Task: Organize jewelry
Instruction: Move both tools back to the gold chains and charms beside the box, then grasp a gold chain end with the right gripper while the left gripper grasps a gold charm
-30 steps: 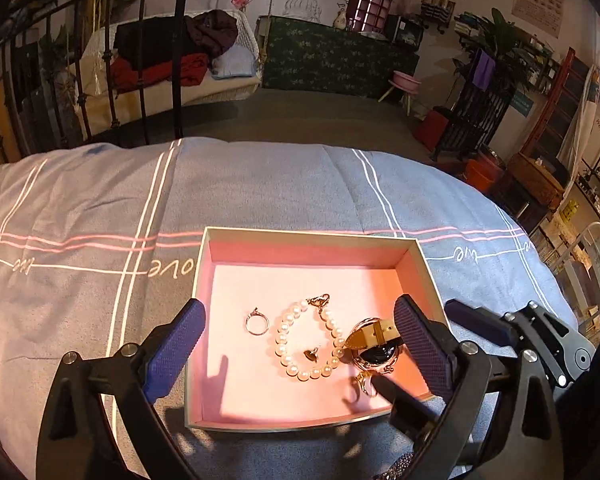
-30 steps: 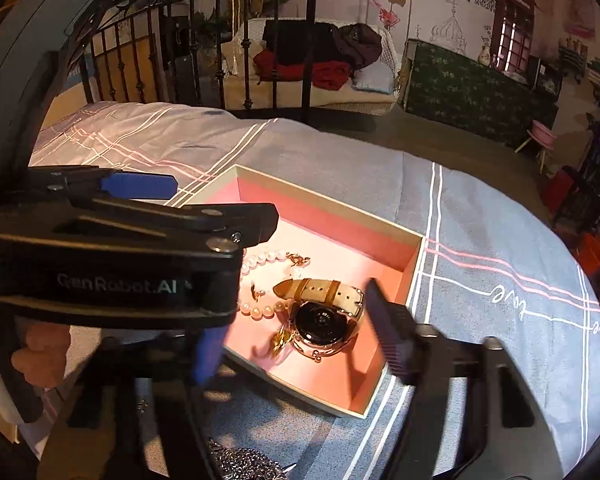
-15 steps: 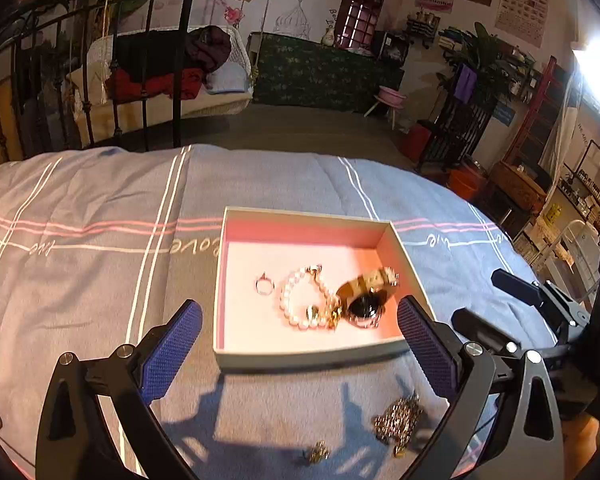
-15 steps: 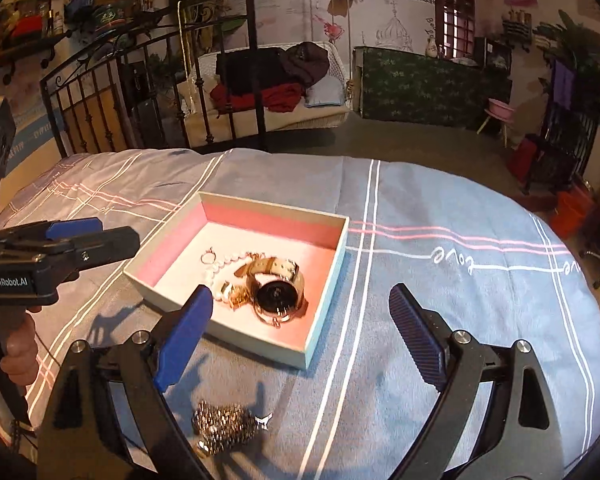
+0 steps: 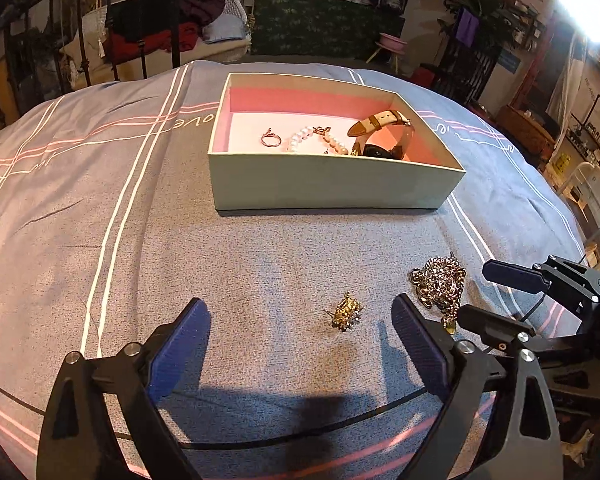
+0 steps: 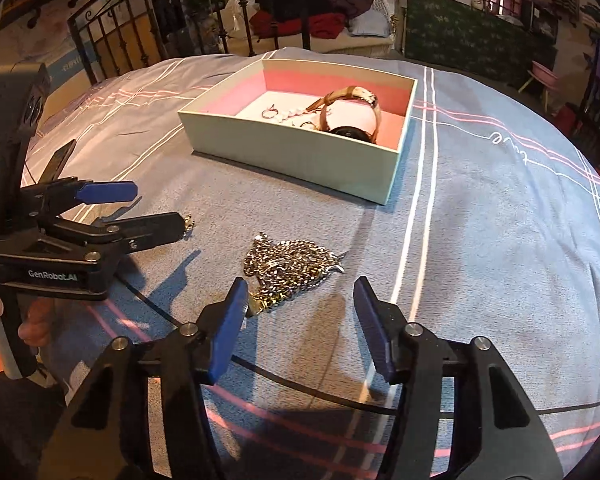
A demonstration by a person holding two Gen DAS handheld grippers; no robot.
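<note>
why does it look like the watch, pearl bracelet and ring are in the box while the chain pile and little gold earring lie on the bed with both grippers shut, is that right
Not quite: both grippers are open. The left gripper shows this in the left wrist view, the right gripper in the right wrist view. The rest holds.

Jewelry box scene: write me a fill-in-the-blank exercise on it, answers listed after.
1. The watch lies ____ the box.
2. The chain pile lies on the ____, outside the box.
3. The small gold earring lies between the fingers of the ____ tongs.
4. The right tongs are ____, holding nothing.

Answers: inside; bedspread; left; open
</note>
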